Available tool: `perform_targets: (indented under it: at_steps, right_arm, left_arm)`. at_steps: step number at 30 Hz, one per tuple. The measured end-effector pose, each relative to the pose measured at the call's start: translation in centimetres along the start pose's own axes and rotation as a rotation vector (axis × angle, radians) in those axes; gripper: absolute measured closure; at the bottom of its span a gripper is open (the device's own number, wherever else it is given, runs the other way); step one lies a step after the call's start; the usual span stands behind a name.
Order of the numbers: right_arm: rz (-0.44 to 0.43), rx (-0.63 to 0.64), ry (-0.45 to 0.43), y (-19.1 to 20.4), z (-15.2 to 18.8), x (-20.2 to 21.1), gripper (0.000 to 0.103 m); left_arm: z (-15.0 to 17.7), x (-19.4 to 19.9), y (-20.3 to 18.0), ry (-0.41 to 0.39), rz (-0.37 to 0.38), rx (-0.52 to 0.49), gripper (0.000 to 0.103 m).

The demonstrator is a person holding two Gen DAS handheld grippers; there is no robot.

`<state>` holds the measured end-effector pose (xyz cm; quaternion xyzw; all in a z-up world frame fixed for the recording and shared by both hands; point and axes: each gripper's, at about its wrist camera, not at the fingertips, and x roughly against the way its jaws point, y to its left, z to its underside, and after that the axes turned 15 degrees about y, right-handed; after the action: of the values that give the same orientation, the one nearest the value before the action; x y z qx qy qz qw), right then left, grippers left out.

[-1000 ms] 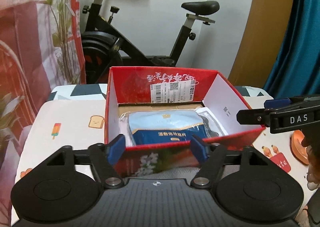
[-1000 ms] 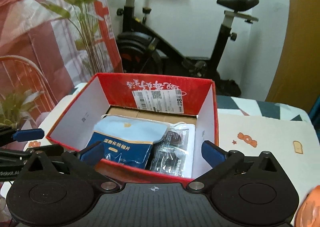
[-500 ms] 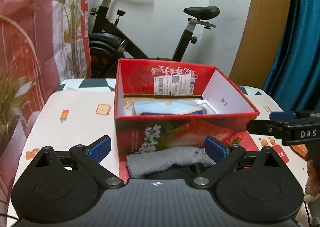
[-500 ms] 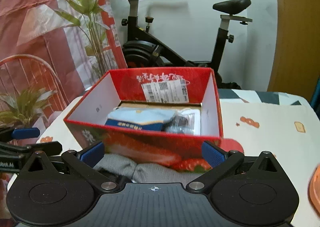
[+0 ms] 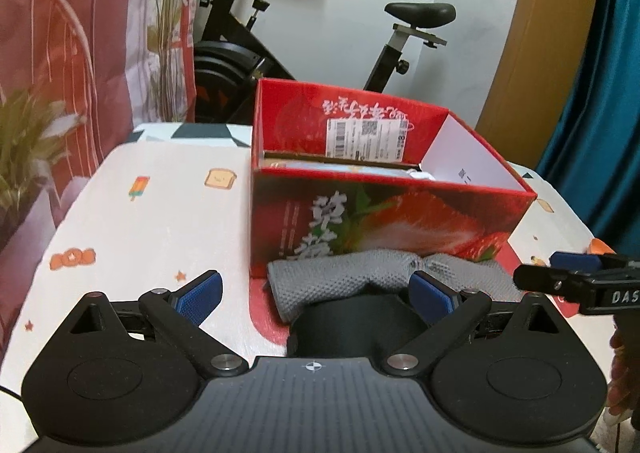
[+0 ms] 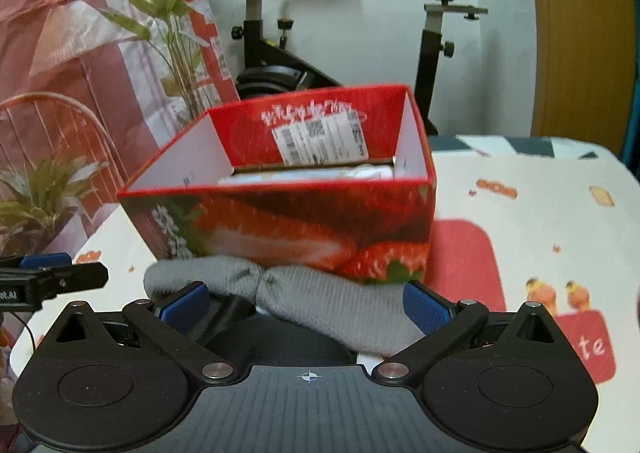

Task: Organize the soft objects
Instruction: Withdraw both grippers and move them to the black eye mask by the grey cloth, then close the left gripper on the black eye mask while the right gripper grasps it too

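Grey knit cloth point(image 5: 372, 277), bunched and pinched in the middle like a bow, lying on the tabletop point(image 5: 152, 221) right against the front wall of the red strawberry box point(image 5: 384, 213), ahead of both sets of jaws. Looks like the pick-up step, nothing grabbed yet, going by the packets already sitting inside the box. Left gripper point(image 5: 316, 297): jaws spread wide, cloth just ahead and partly between them, touching neither pad as far as visible. Right gripper point(image 6: 306, 305): jaws wide apart too, cloth ahead and between them, thicker lobe close to the right-hand pad. Next up probably: ease forward, close on one lobe, lift over the front wall, drop inside. Floppy stuff, so might drag or snag on the rim.
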<state>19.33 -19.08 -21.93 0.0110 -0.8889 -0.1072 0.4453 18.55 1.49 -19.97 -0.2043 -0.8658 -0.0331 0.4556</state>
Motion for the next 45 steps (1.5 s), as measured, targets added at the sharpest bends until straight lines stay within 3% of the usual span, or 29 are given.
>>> perform_targets:
  at_steps: [6,17,23,45]
  right_arm:
    - [0.008,0.021,0.072,0.2,1.6,-1.8,0.000]
    - [0.044,0.008,0.070,-0.2,3.4,-2.5,0.001]
    - [0.005,-0.021,0.072,-1.1,3.5,-2.8,0.005]
    - [-0.119,-0.136,0.094,-2.7,4.4,-4.6,0.014]
  left_arm:
    - [0.9,-0.8,0.4,0.017,0.030,0.009,0.003]
    - [1.9,-1.5,1.2,0.019,0.050,0.029,0.008]
    - [2.2,-2.5,1.6,0.042,0.080,0.054,0.016]
    - [2.5,-6.5,0.7,0.105,0.163,0.131,0.018]
